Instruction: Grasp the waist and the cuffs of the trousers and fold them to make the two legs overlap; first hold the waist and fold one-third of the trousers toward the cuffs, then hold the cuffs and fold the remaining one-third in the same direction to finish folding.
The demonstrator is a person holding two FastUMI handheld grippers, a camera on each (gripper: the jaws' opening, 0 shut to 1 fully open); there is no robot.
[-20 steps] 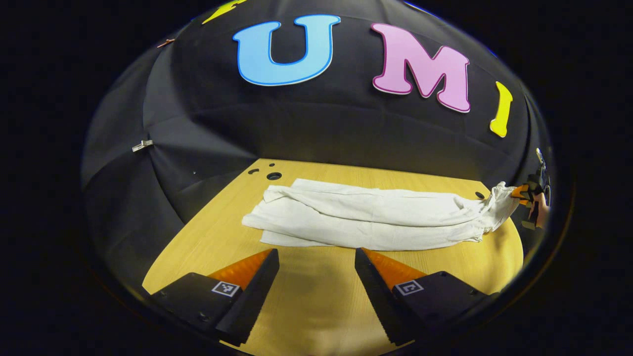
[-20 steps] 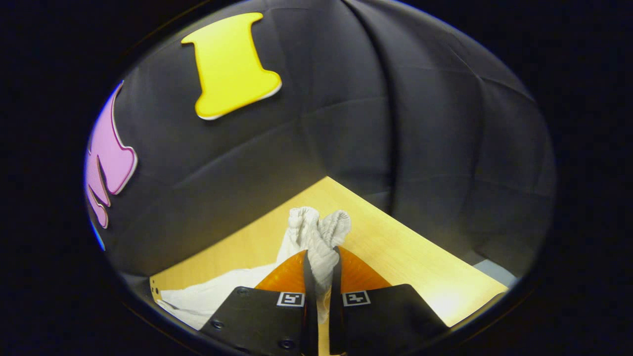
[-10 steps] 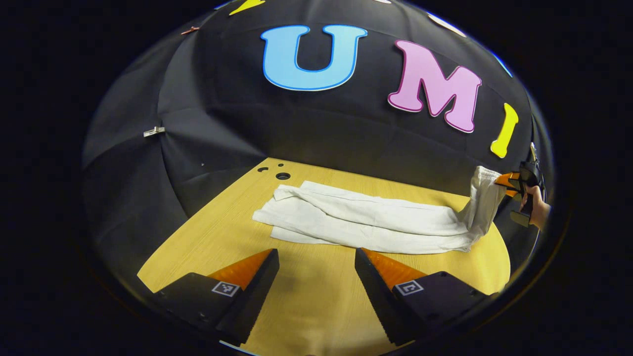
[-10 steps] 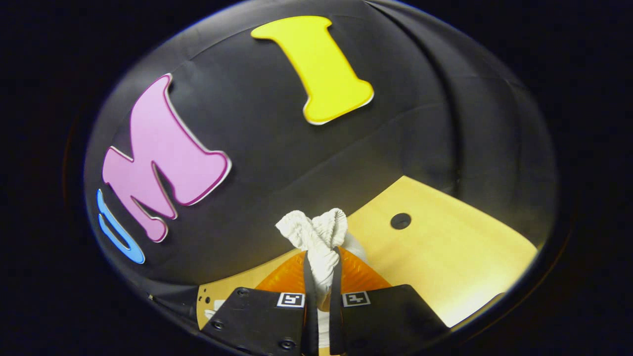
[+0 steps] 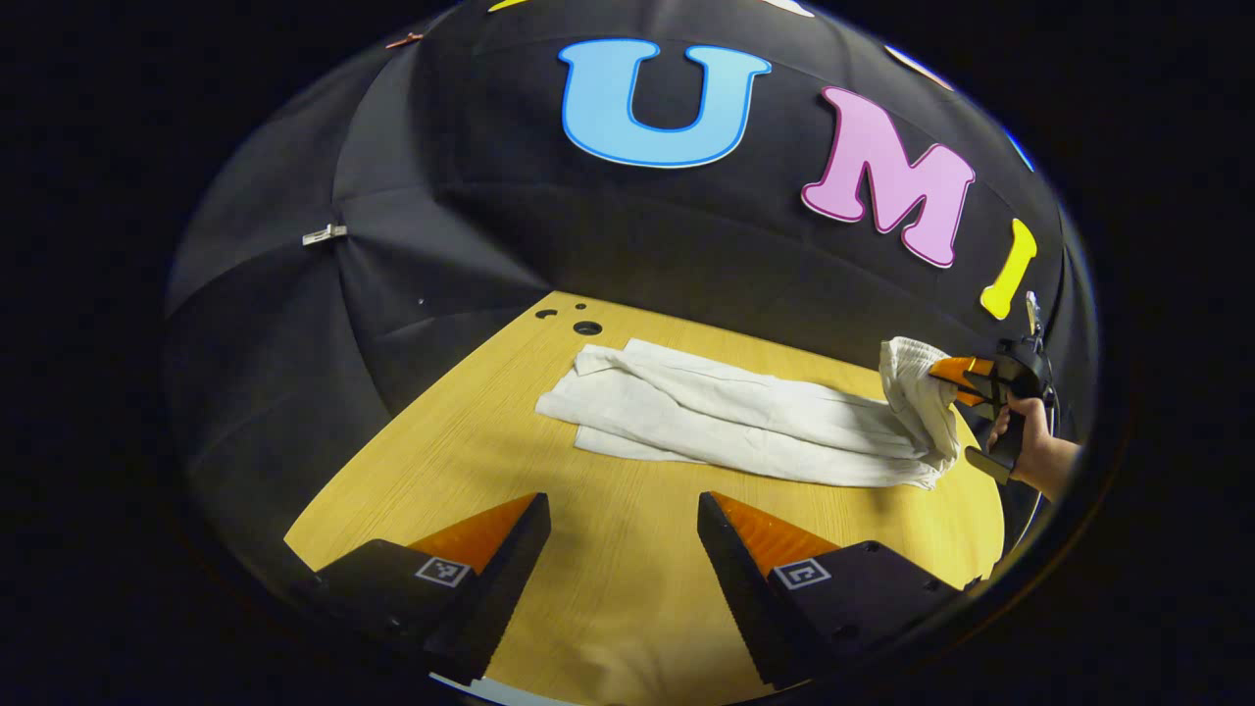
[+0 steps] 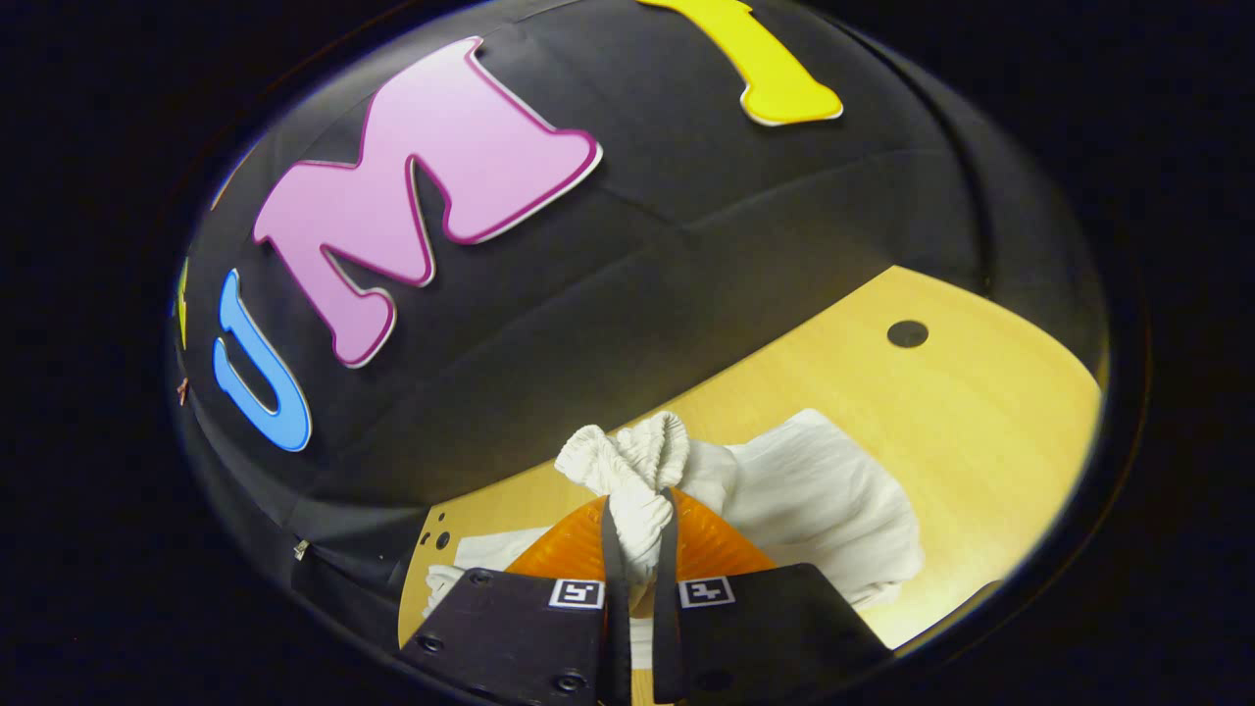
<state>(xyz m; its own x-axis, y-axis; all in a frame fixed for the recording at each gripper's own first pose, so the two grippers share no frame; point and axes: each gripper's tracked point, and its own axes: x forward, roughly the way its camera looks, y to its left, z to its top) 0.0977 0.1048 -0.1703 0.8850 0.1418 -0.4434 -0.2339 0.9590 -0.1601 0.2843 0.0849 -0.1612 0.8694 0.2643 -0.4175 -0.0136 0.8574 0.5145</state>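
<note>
Trousers (image 5: 745, 422), white, lie lengthwise on the wooden surface (image 5: 608, 579). The left hand-held gripper (image 5: 623, 559) hovers near them with fingers spread and empty. At the right end, the right hand-held gripper (image 6: 637, 549) pinches the bunched waist (image 6: 632, 466), lifted off the surface.

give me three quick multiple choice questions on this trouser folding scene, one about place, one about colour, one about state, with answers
1. Where do the trousers mostly lie?
A. on the table
B. on the floor
C. on a chair

2. What colour are the trousers?
A. blue
B. white
C. black

3. What is the right gripper doing?
A. hanging open
B. pressing on the bare table
C. clamping the waist

Answers:
1. A, the legs lie flat along the wooden top.
2. B, the cloth is white in both views.
3. C, the gathered waistband is pinched between both fingers and lifted; the left gripper is open.
</note>
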